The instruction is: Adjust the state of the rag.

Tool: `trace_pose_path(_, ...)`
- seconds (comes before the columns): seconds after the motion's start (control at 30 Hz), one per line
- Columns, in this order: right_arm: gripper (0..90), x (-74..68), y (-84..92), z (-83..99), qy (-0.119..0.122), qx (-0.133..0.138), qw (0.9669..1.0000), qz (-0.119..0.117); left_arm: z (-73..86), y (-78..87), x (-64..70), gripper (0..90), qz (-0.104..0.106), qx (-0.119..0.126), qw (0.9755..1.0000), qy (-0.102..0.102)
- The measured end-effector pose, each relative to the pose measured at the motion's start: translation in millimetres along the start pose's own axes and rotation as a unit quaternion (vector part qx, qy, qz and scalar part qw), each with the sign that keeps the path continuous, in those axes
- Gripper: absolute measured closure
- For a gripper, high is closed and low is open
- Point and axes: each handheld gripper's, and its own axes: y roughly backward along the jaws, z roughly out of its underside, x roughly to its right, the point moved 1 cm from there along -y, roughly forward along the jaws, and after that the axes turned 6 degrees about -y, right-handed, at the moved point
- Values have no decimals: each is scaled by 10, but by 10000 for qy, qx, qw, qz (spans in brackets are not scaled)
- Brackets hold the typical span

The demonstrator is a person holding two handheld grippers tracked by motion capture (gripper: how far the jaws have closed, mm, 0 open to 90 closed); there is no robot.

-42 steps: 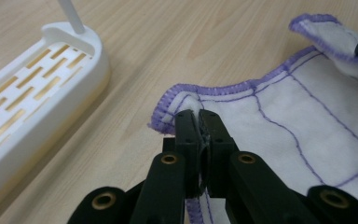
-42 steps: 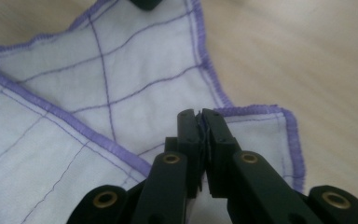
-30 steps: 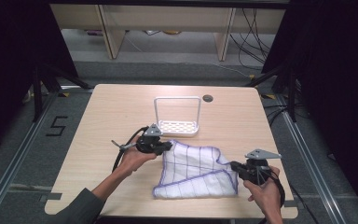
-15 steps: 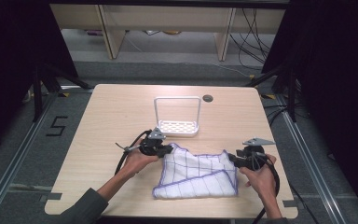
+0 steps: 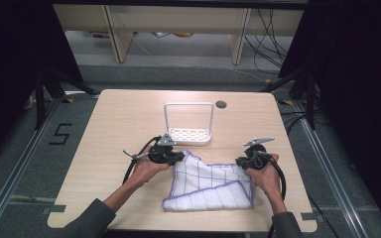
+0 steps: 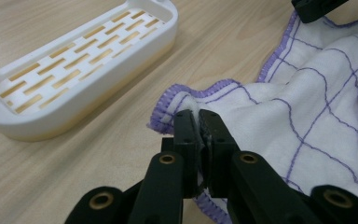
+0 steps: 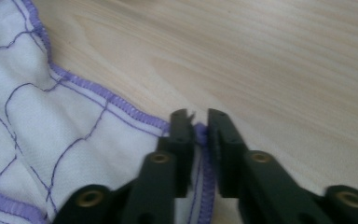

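Observation:
A white cloth (image 5: 208,186) with a purple grid and purple hem lies partly folded on the front of the wooden table (image 5: 124,114). My left gripper (image 5: 182,156) is shut on its far left corner; in the left gripper view the jaws (image 6: 198,114) pinch the cloth (image 6: 307,107) at the hem. My right gripper (image 5: 239,162) sits at the cloth's right edge. In the right gripper view its jaws (image 7: 199,116) have just been closing and now clamp the purple hem of the cloth (image 7: 51,121).
A white slotted rack (image 5: 188,134) with a tall loop handle stands just behind the cloth, close to the left gripper; its tray (image 6: 74,74) lies to the left of the left jaws. A round cable hole (image 5: 221,104) sits near the table's far edge.
The right gripper has moved away from the person and a little left, from the cloth's near right side to its right edge. The left gripper has stayed on its corner.

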Motion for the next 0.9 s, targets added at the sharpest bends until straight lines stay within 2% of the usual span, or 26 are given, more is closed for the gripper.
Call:
trace_pose_path(0.03, 881, -9, 33, -10, 48, -10, 10000, -6, -23, 46, -6, 855, 9, 87, 10000, 28)
trace_pose_path(0.13, 888, -60, 161, -49, 224, 212, 9995, -16, -65, 135, -14, 857, 11, 189, 9998, -20)
trace_pose_path(0.17, 888, -58, 178, -69, 449, 520, 9976, -22, -78, 170, -13, 858, 0, 224, 9997, -31)
trace_pose_path(0.2, 889, -86, 267, -87, 430, 391, 9983, -25, -91, 208, -10, 858, -13, 247, 9997, -39)
trace_pose_path(0.23, 889, -96, 306, -110, 540, 607, 9967, -48, -91, 208, -10, 858, -13, 247, 9997, -39)
trace_pose_path(0.3, 889, -150, 443, -142, 453, 636, 9969, -72, -130, 329, -3, 859, -32, 391, 9992, -101)
trace_pose_path(0.33, 889, -150, 443, -142, 453, 636, 9969, -72, -130, 329, -3, 860, -32, 391, 9992, -101)
trace_pose_path(0.37, 889, -154, 491, -166, 609, 790, 9950, -107, -147, 379, 0, 860, -65, 426, 9990, -114)
trace_pose_path(0.4, 889, -196, 592, -201, 663, 959, 9930, -172, -185, 474, 4, 860, -92, 523, 9985, -137)
trace_pose_path(0.47, 889, -226, 648, -217, 617, 995, 9929, -184, -202, 515, 1, 860, -76, 609, 9980, -161)
trace_pose_path(0.5, 891, -276, 738, -250, 680, 1087, 9915, -221, -248, 629, 8, 860, -127, 649, 9977, -173)
trace_pose_path(0.53, 891, -276, 738, -250, 680, 1087, 9915, -221, -248, 629, 8, 860, -127, 649, 9977, -173)
trace_pose_path(0.57, 891, -339, 825, -279, 772, 1248, 9888, -280, -286, 747, 22, 861, -119, 824, 9963, -205)
trace_pose_path(0.6, 891, -394, 873, -284, 720, 1357, 9877, -287, -307, 821, 35, 861, -149, 865, 9959, -230)
trace_pose_path(0.63, 892, -416, 928, -305, 873, 1408, 9856, -326, -330, 894, 45, 861, -154, 945, 9951, -265)
trace_pose_path(0.67, 892, -474, 989, -304, 753, 1468, 9857, -329, -354, 971, 52, 861, -173, 1012, 9942, -309)
trace_pose_path(0.7, 893, -488, 1041, -326, 944, 1540, 9829, -342, -376, 1040, 60, 861, -150, 1114, 9932, -307)
trace_pose_path(0.73, 893, -488, 1041, -326, 944, 1540, 9829, -342, -376, 1040, 60, 861, -150, 1114, 9932, -307)
trace_pose_path(0.77, 893, -565, 1154, -344, 970, 1638, 9810, -387, -424, 1192, 88, 861, -220, 1204, 9919, -355)
trace_pose_path(0.8, 893, -588, 1203, -358, 1026, 1715, 9790, -395, -424, 1192, 88, 861, -220, 1204, 9919, -355)
trace_pose_path(0.83, 893, -620, 1246, -367, 1028, 1790, 9777, -391, -471, 1321, 116, 861, -185, 1289, 9907, -403)
trace_pose_path(0.9, 893, -649, 1301, -371, 1042, 1761, 9780, -414, -493, 1379, 132, 860, -202, 1300, 9904, -432)
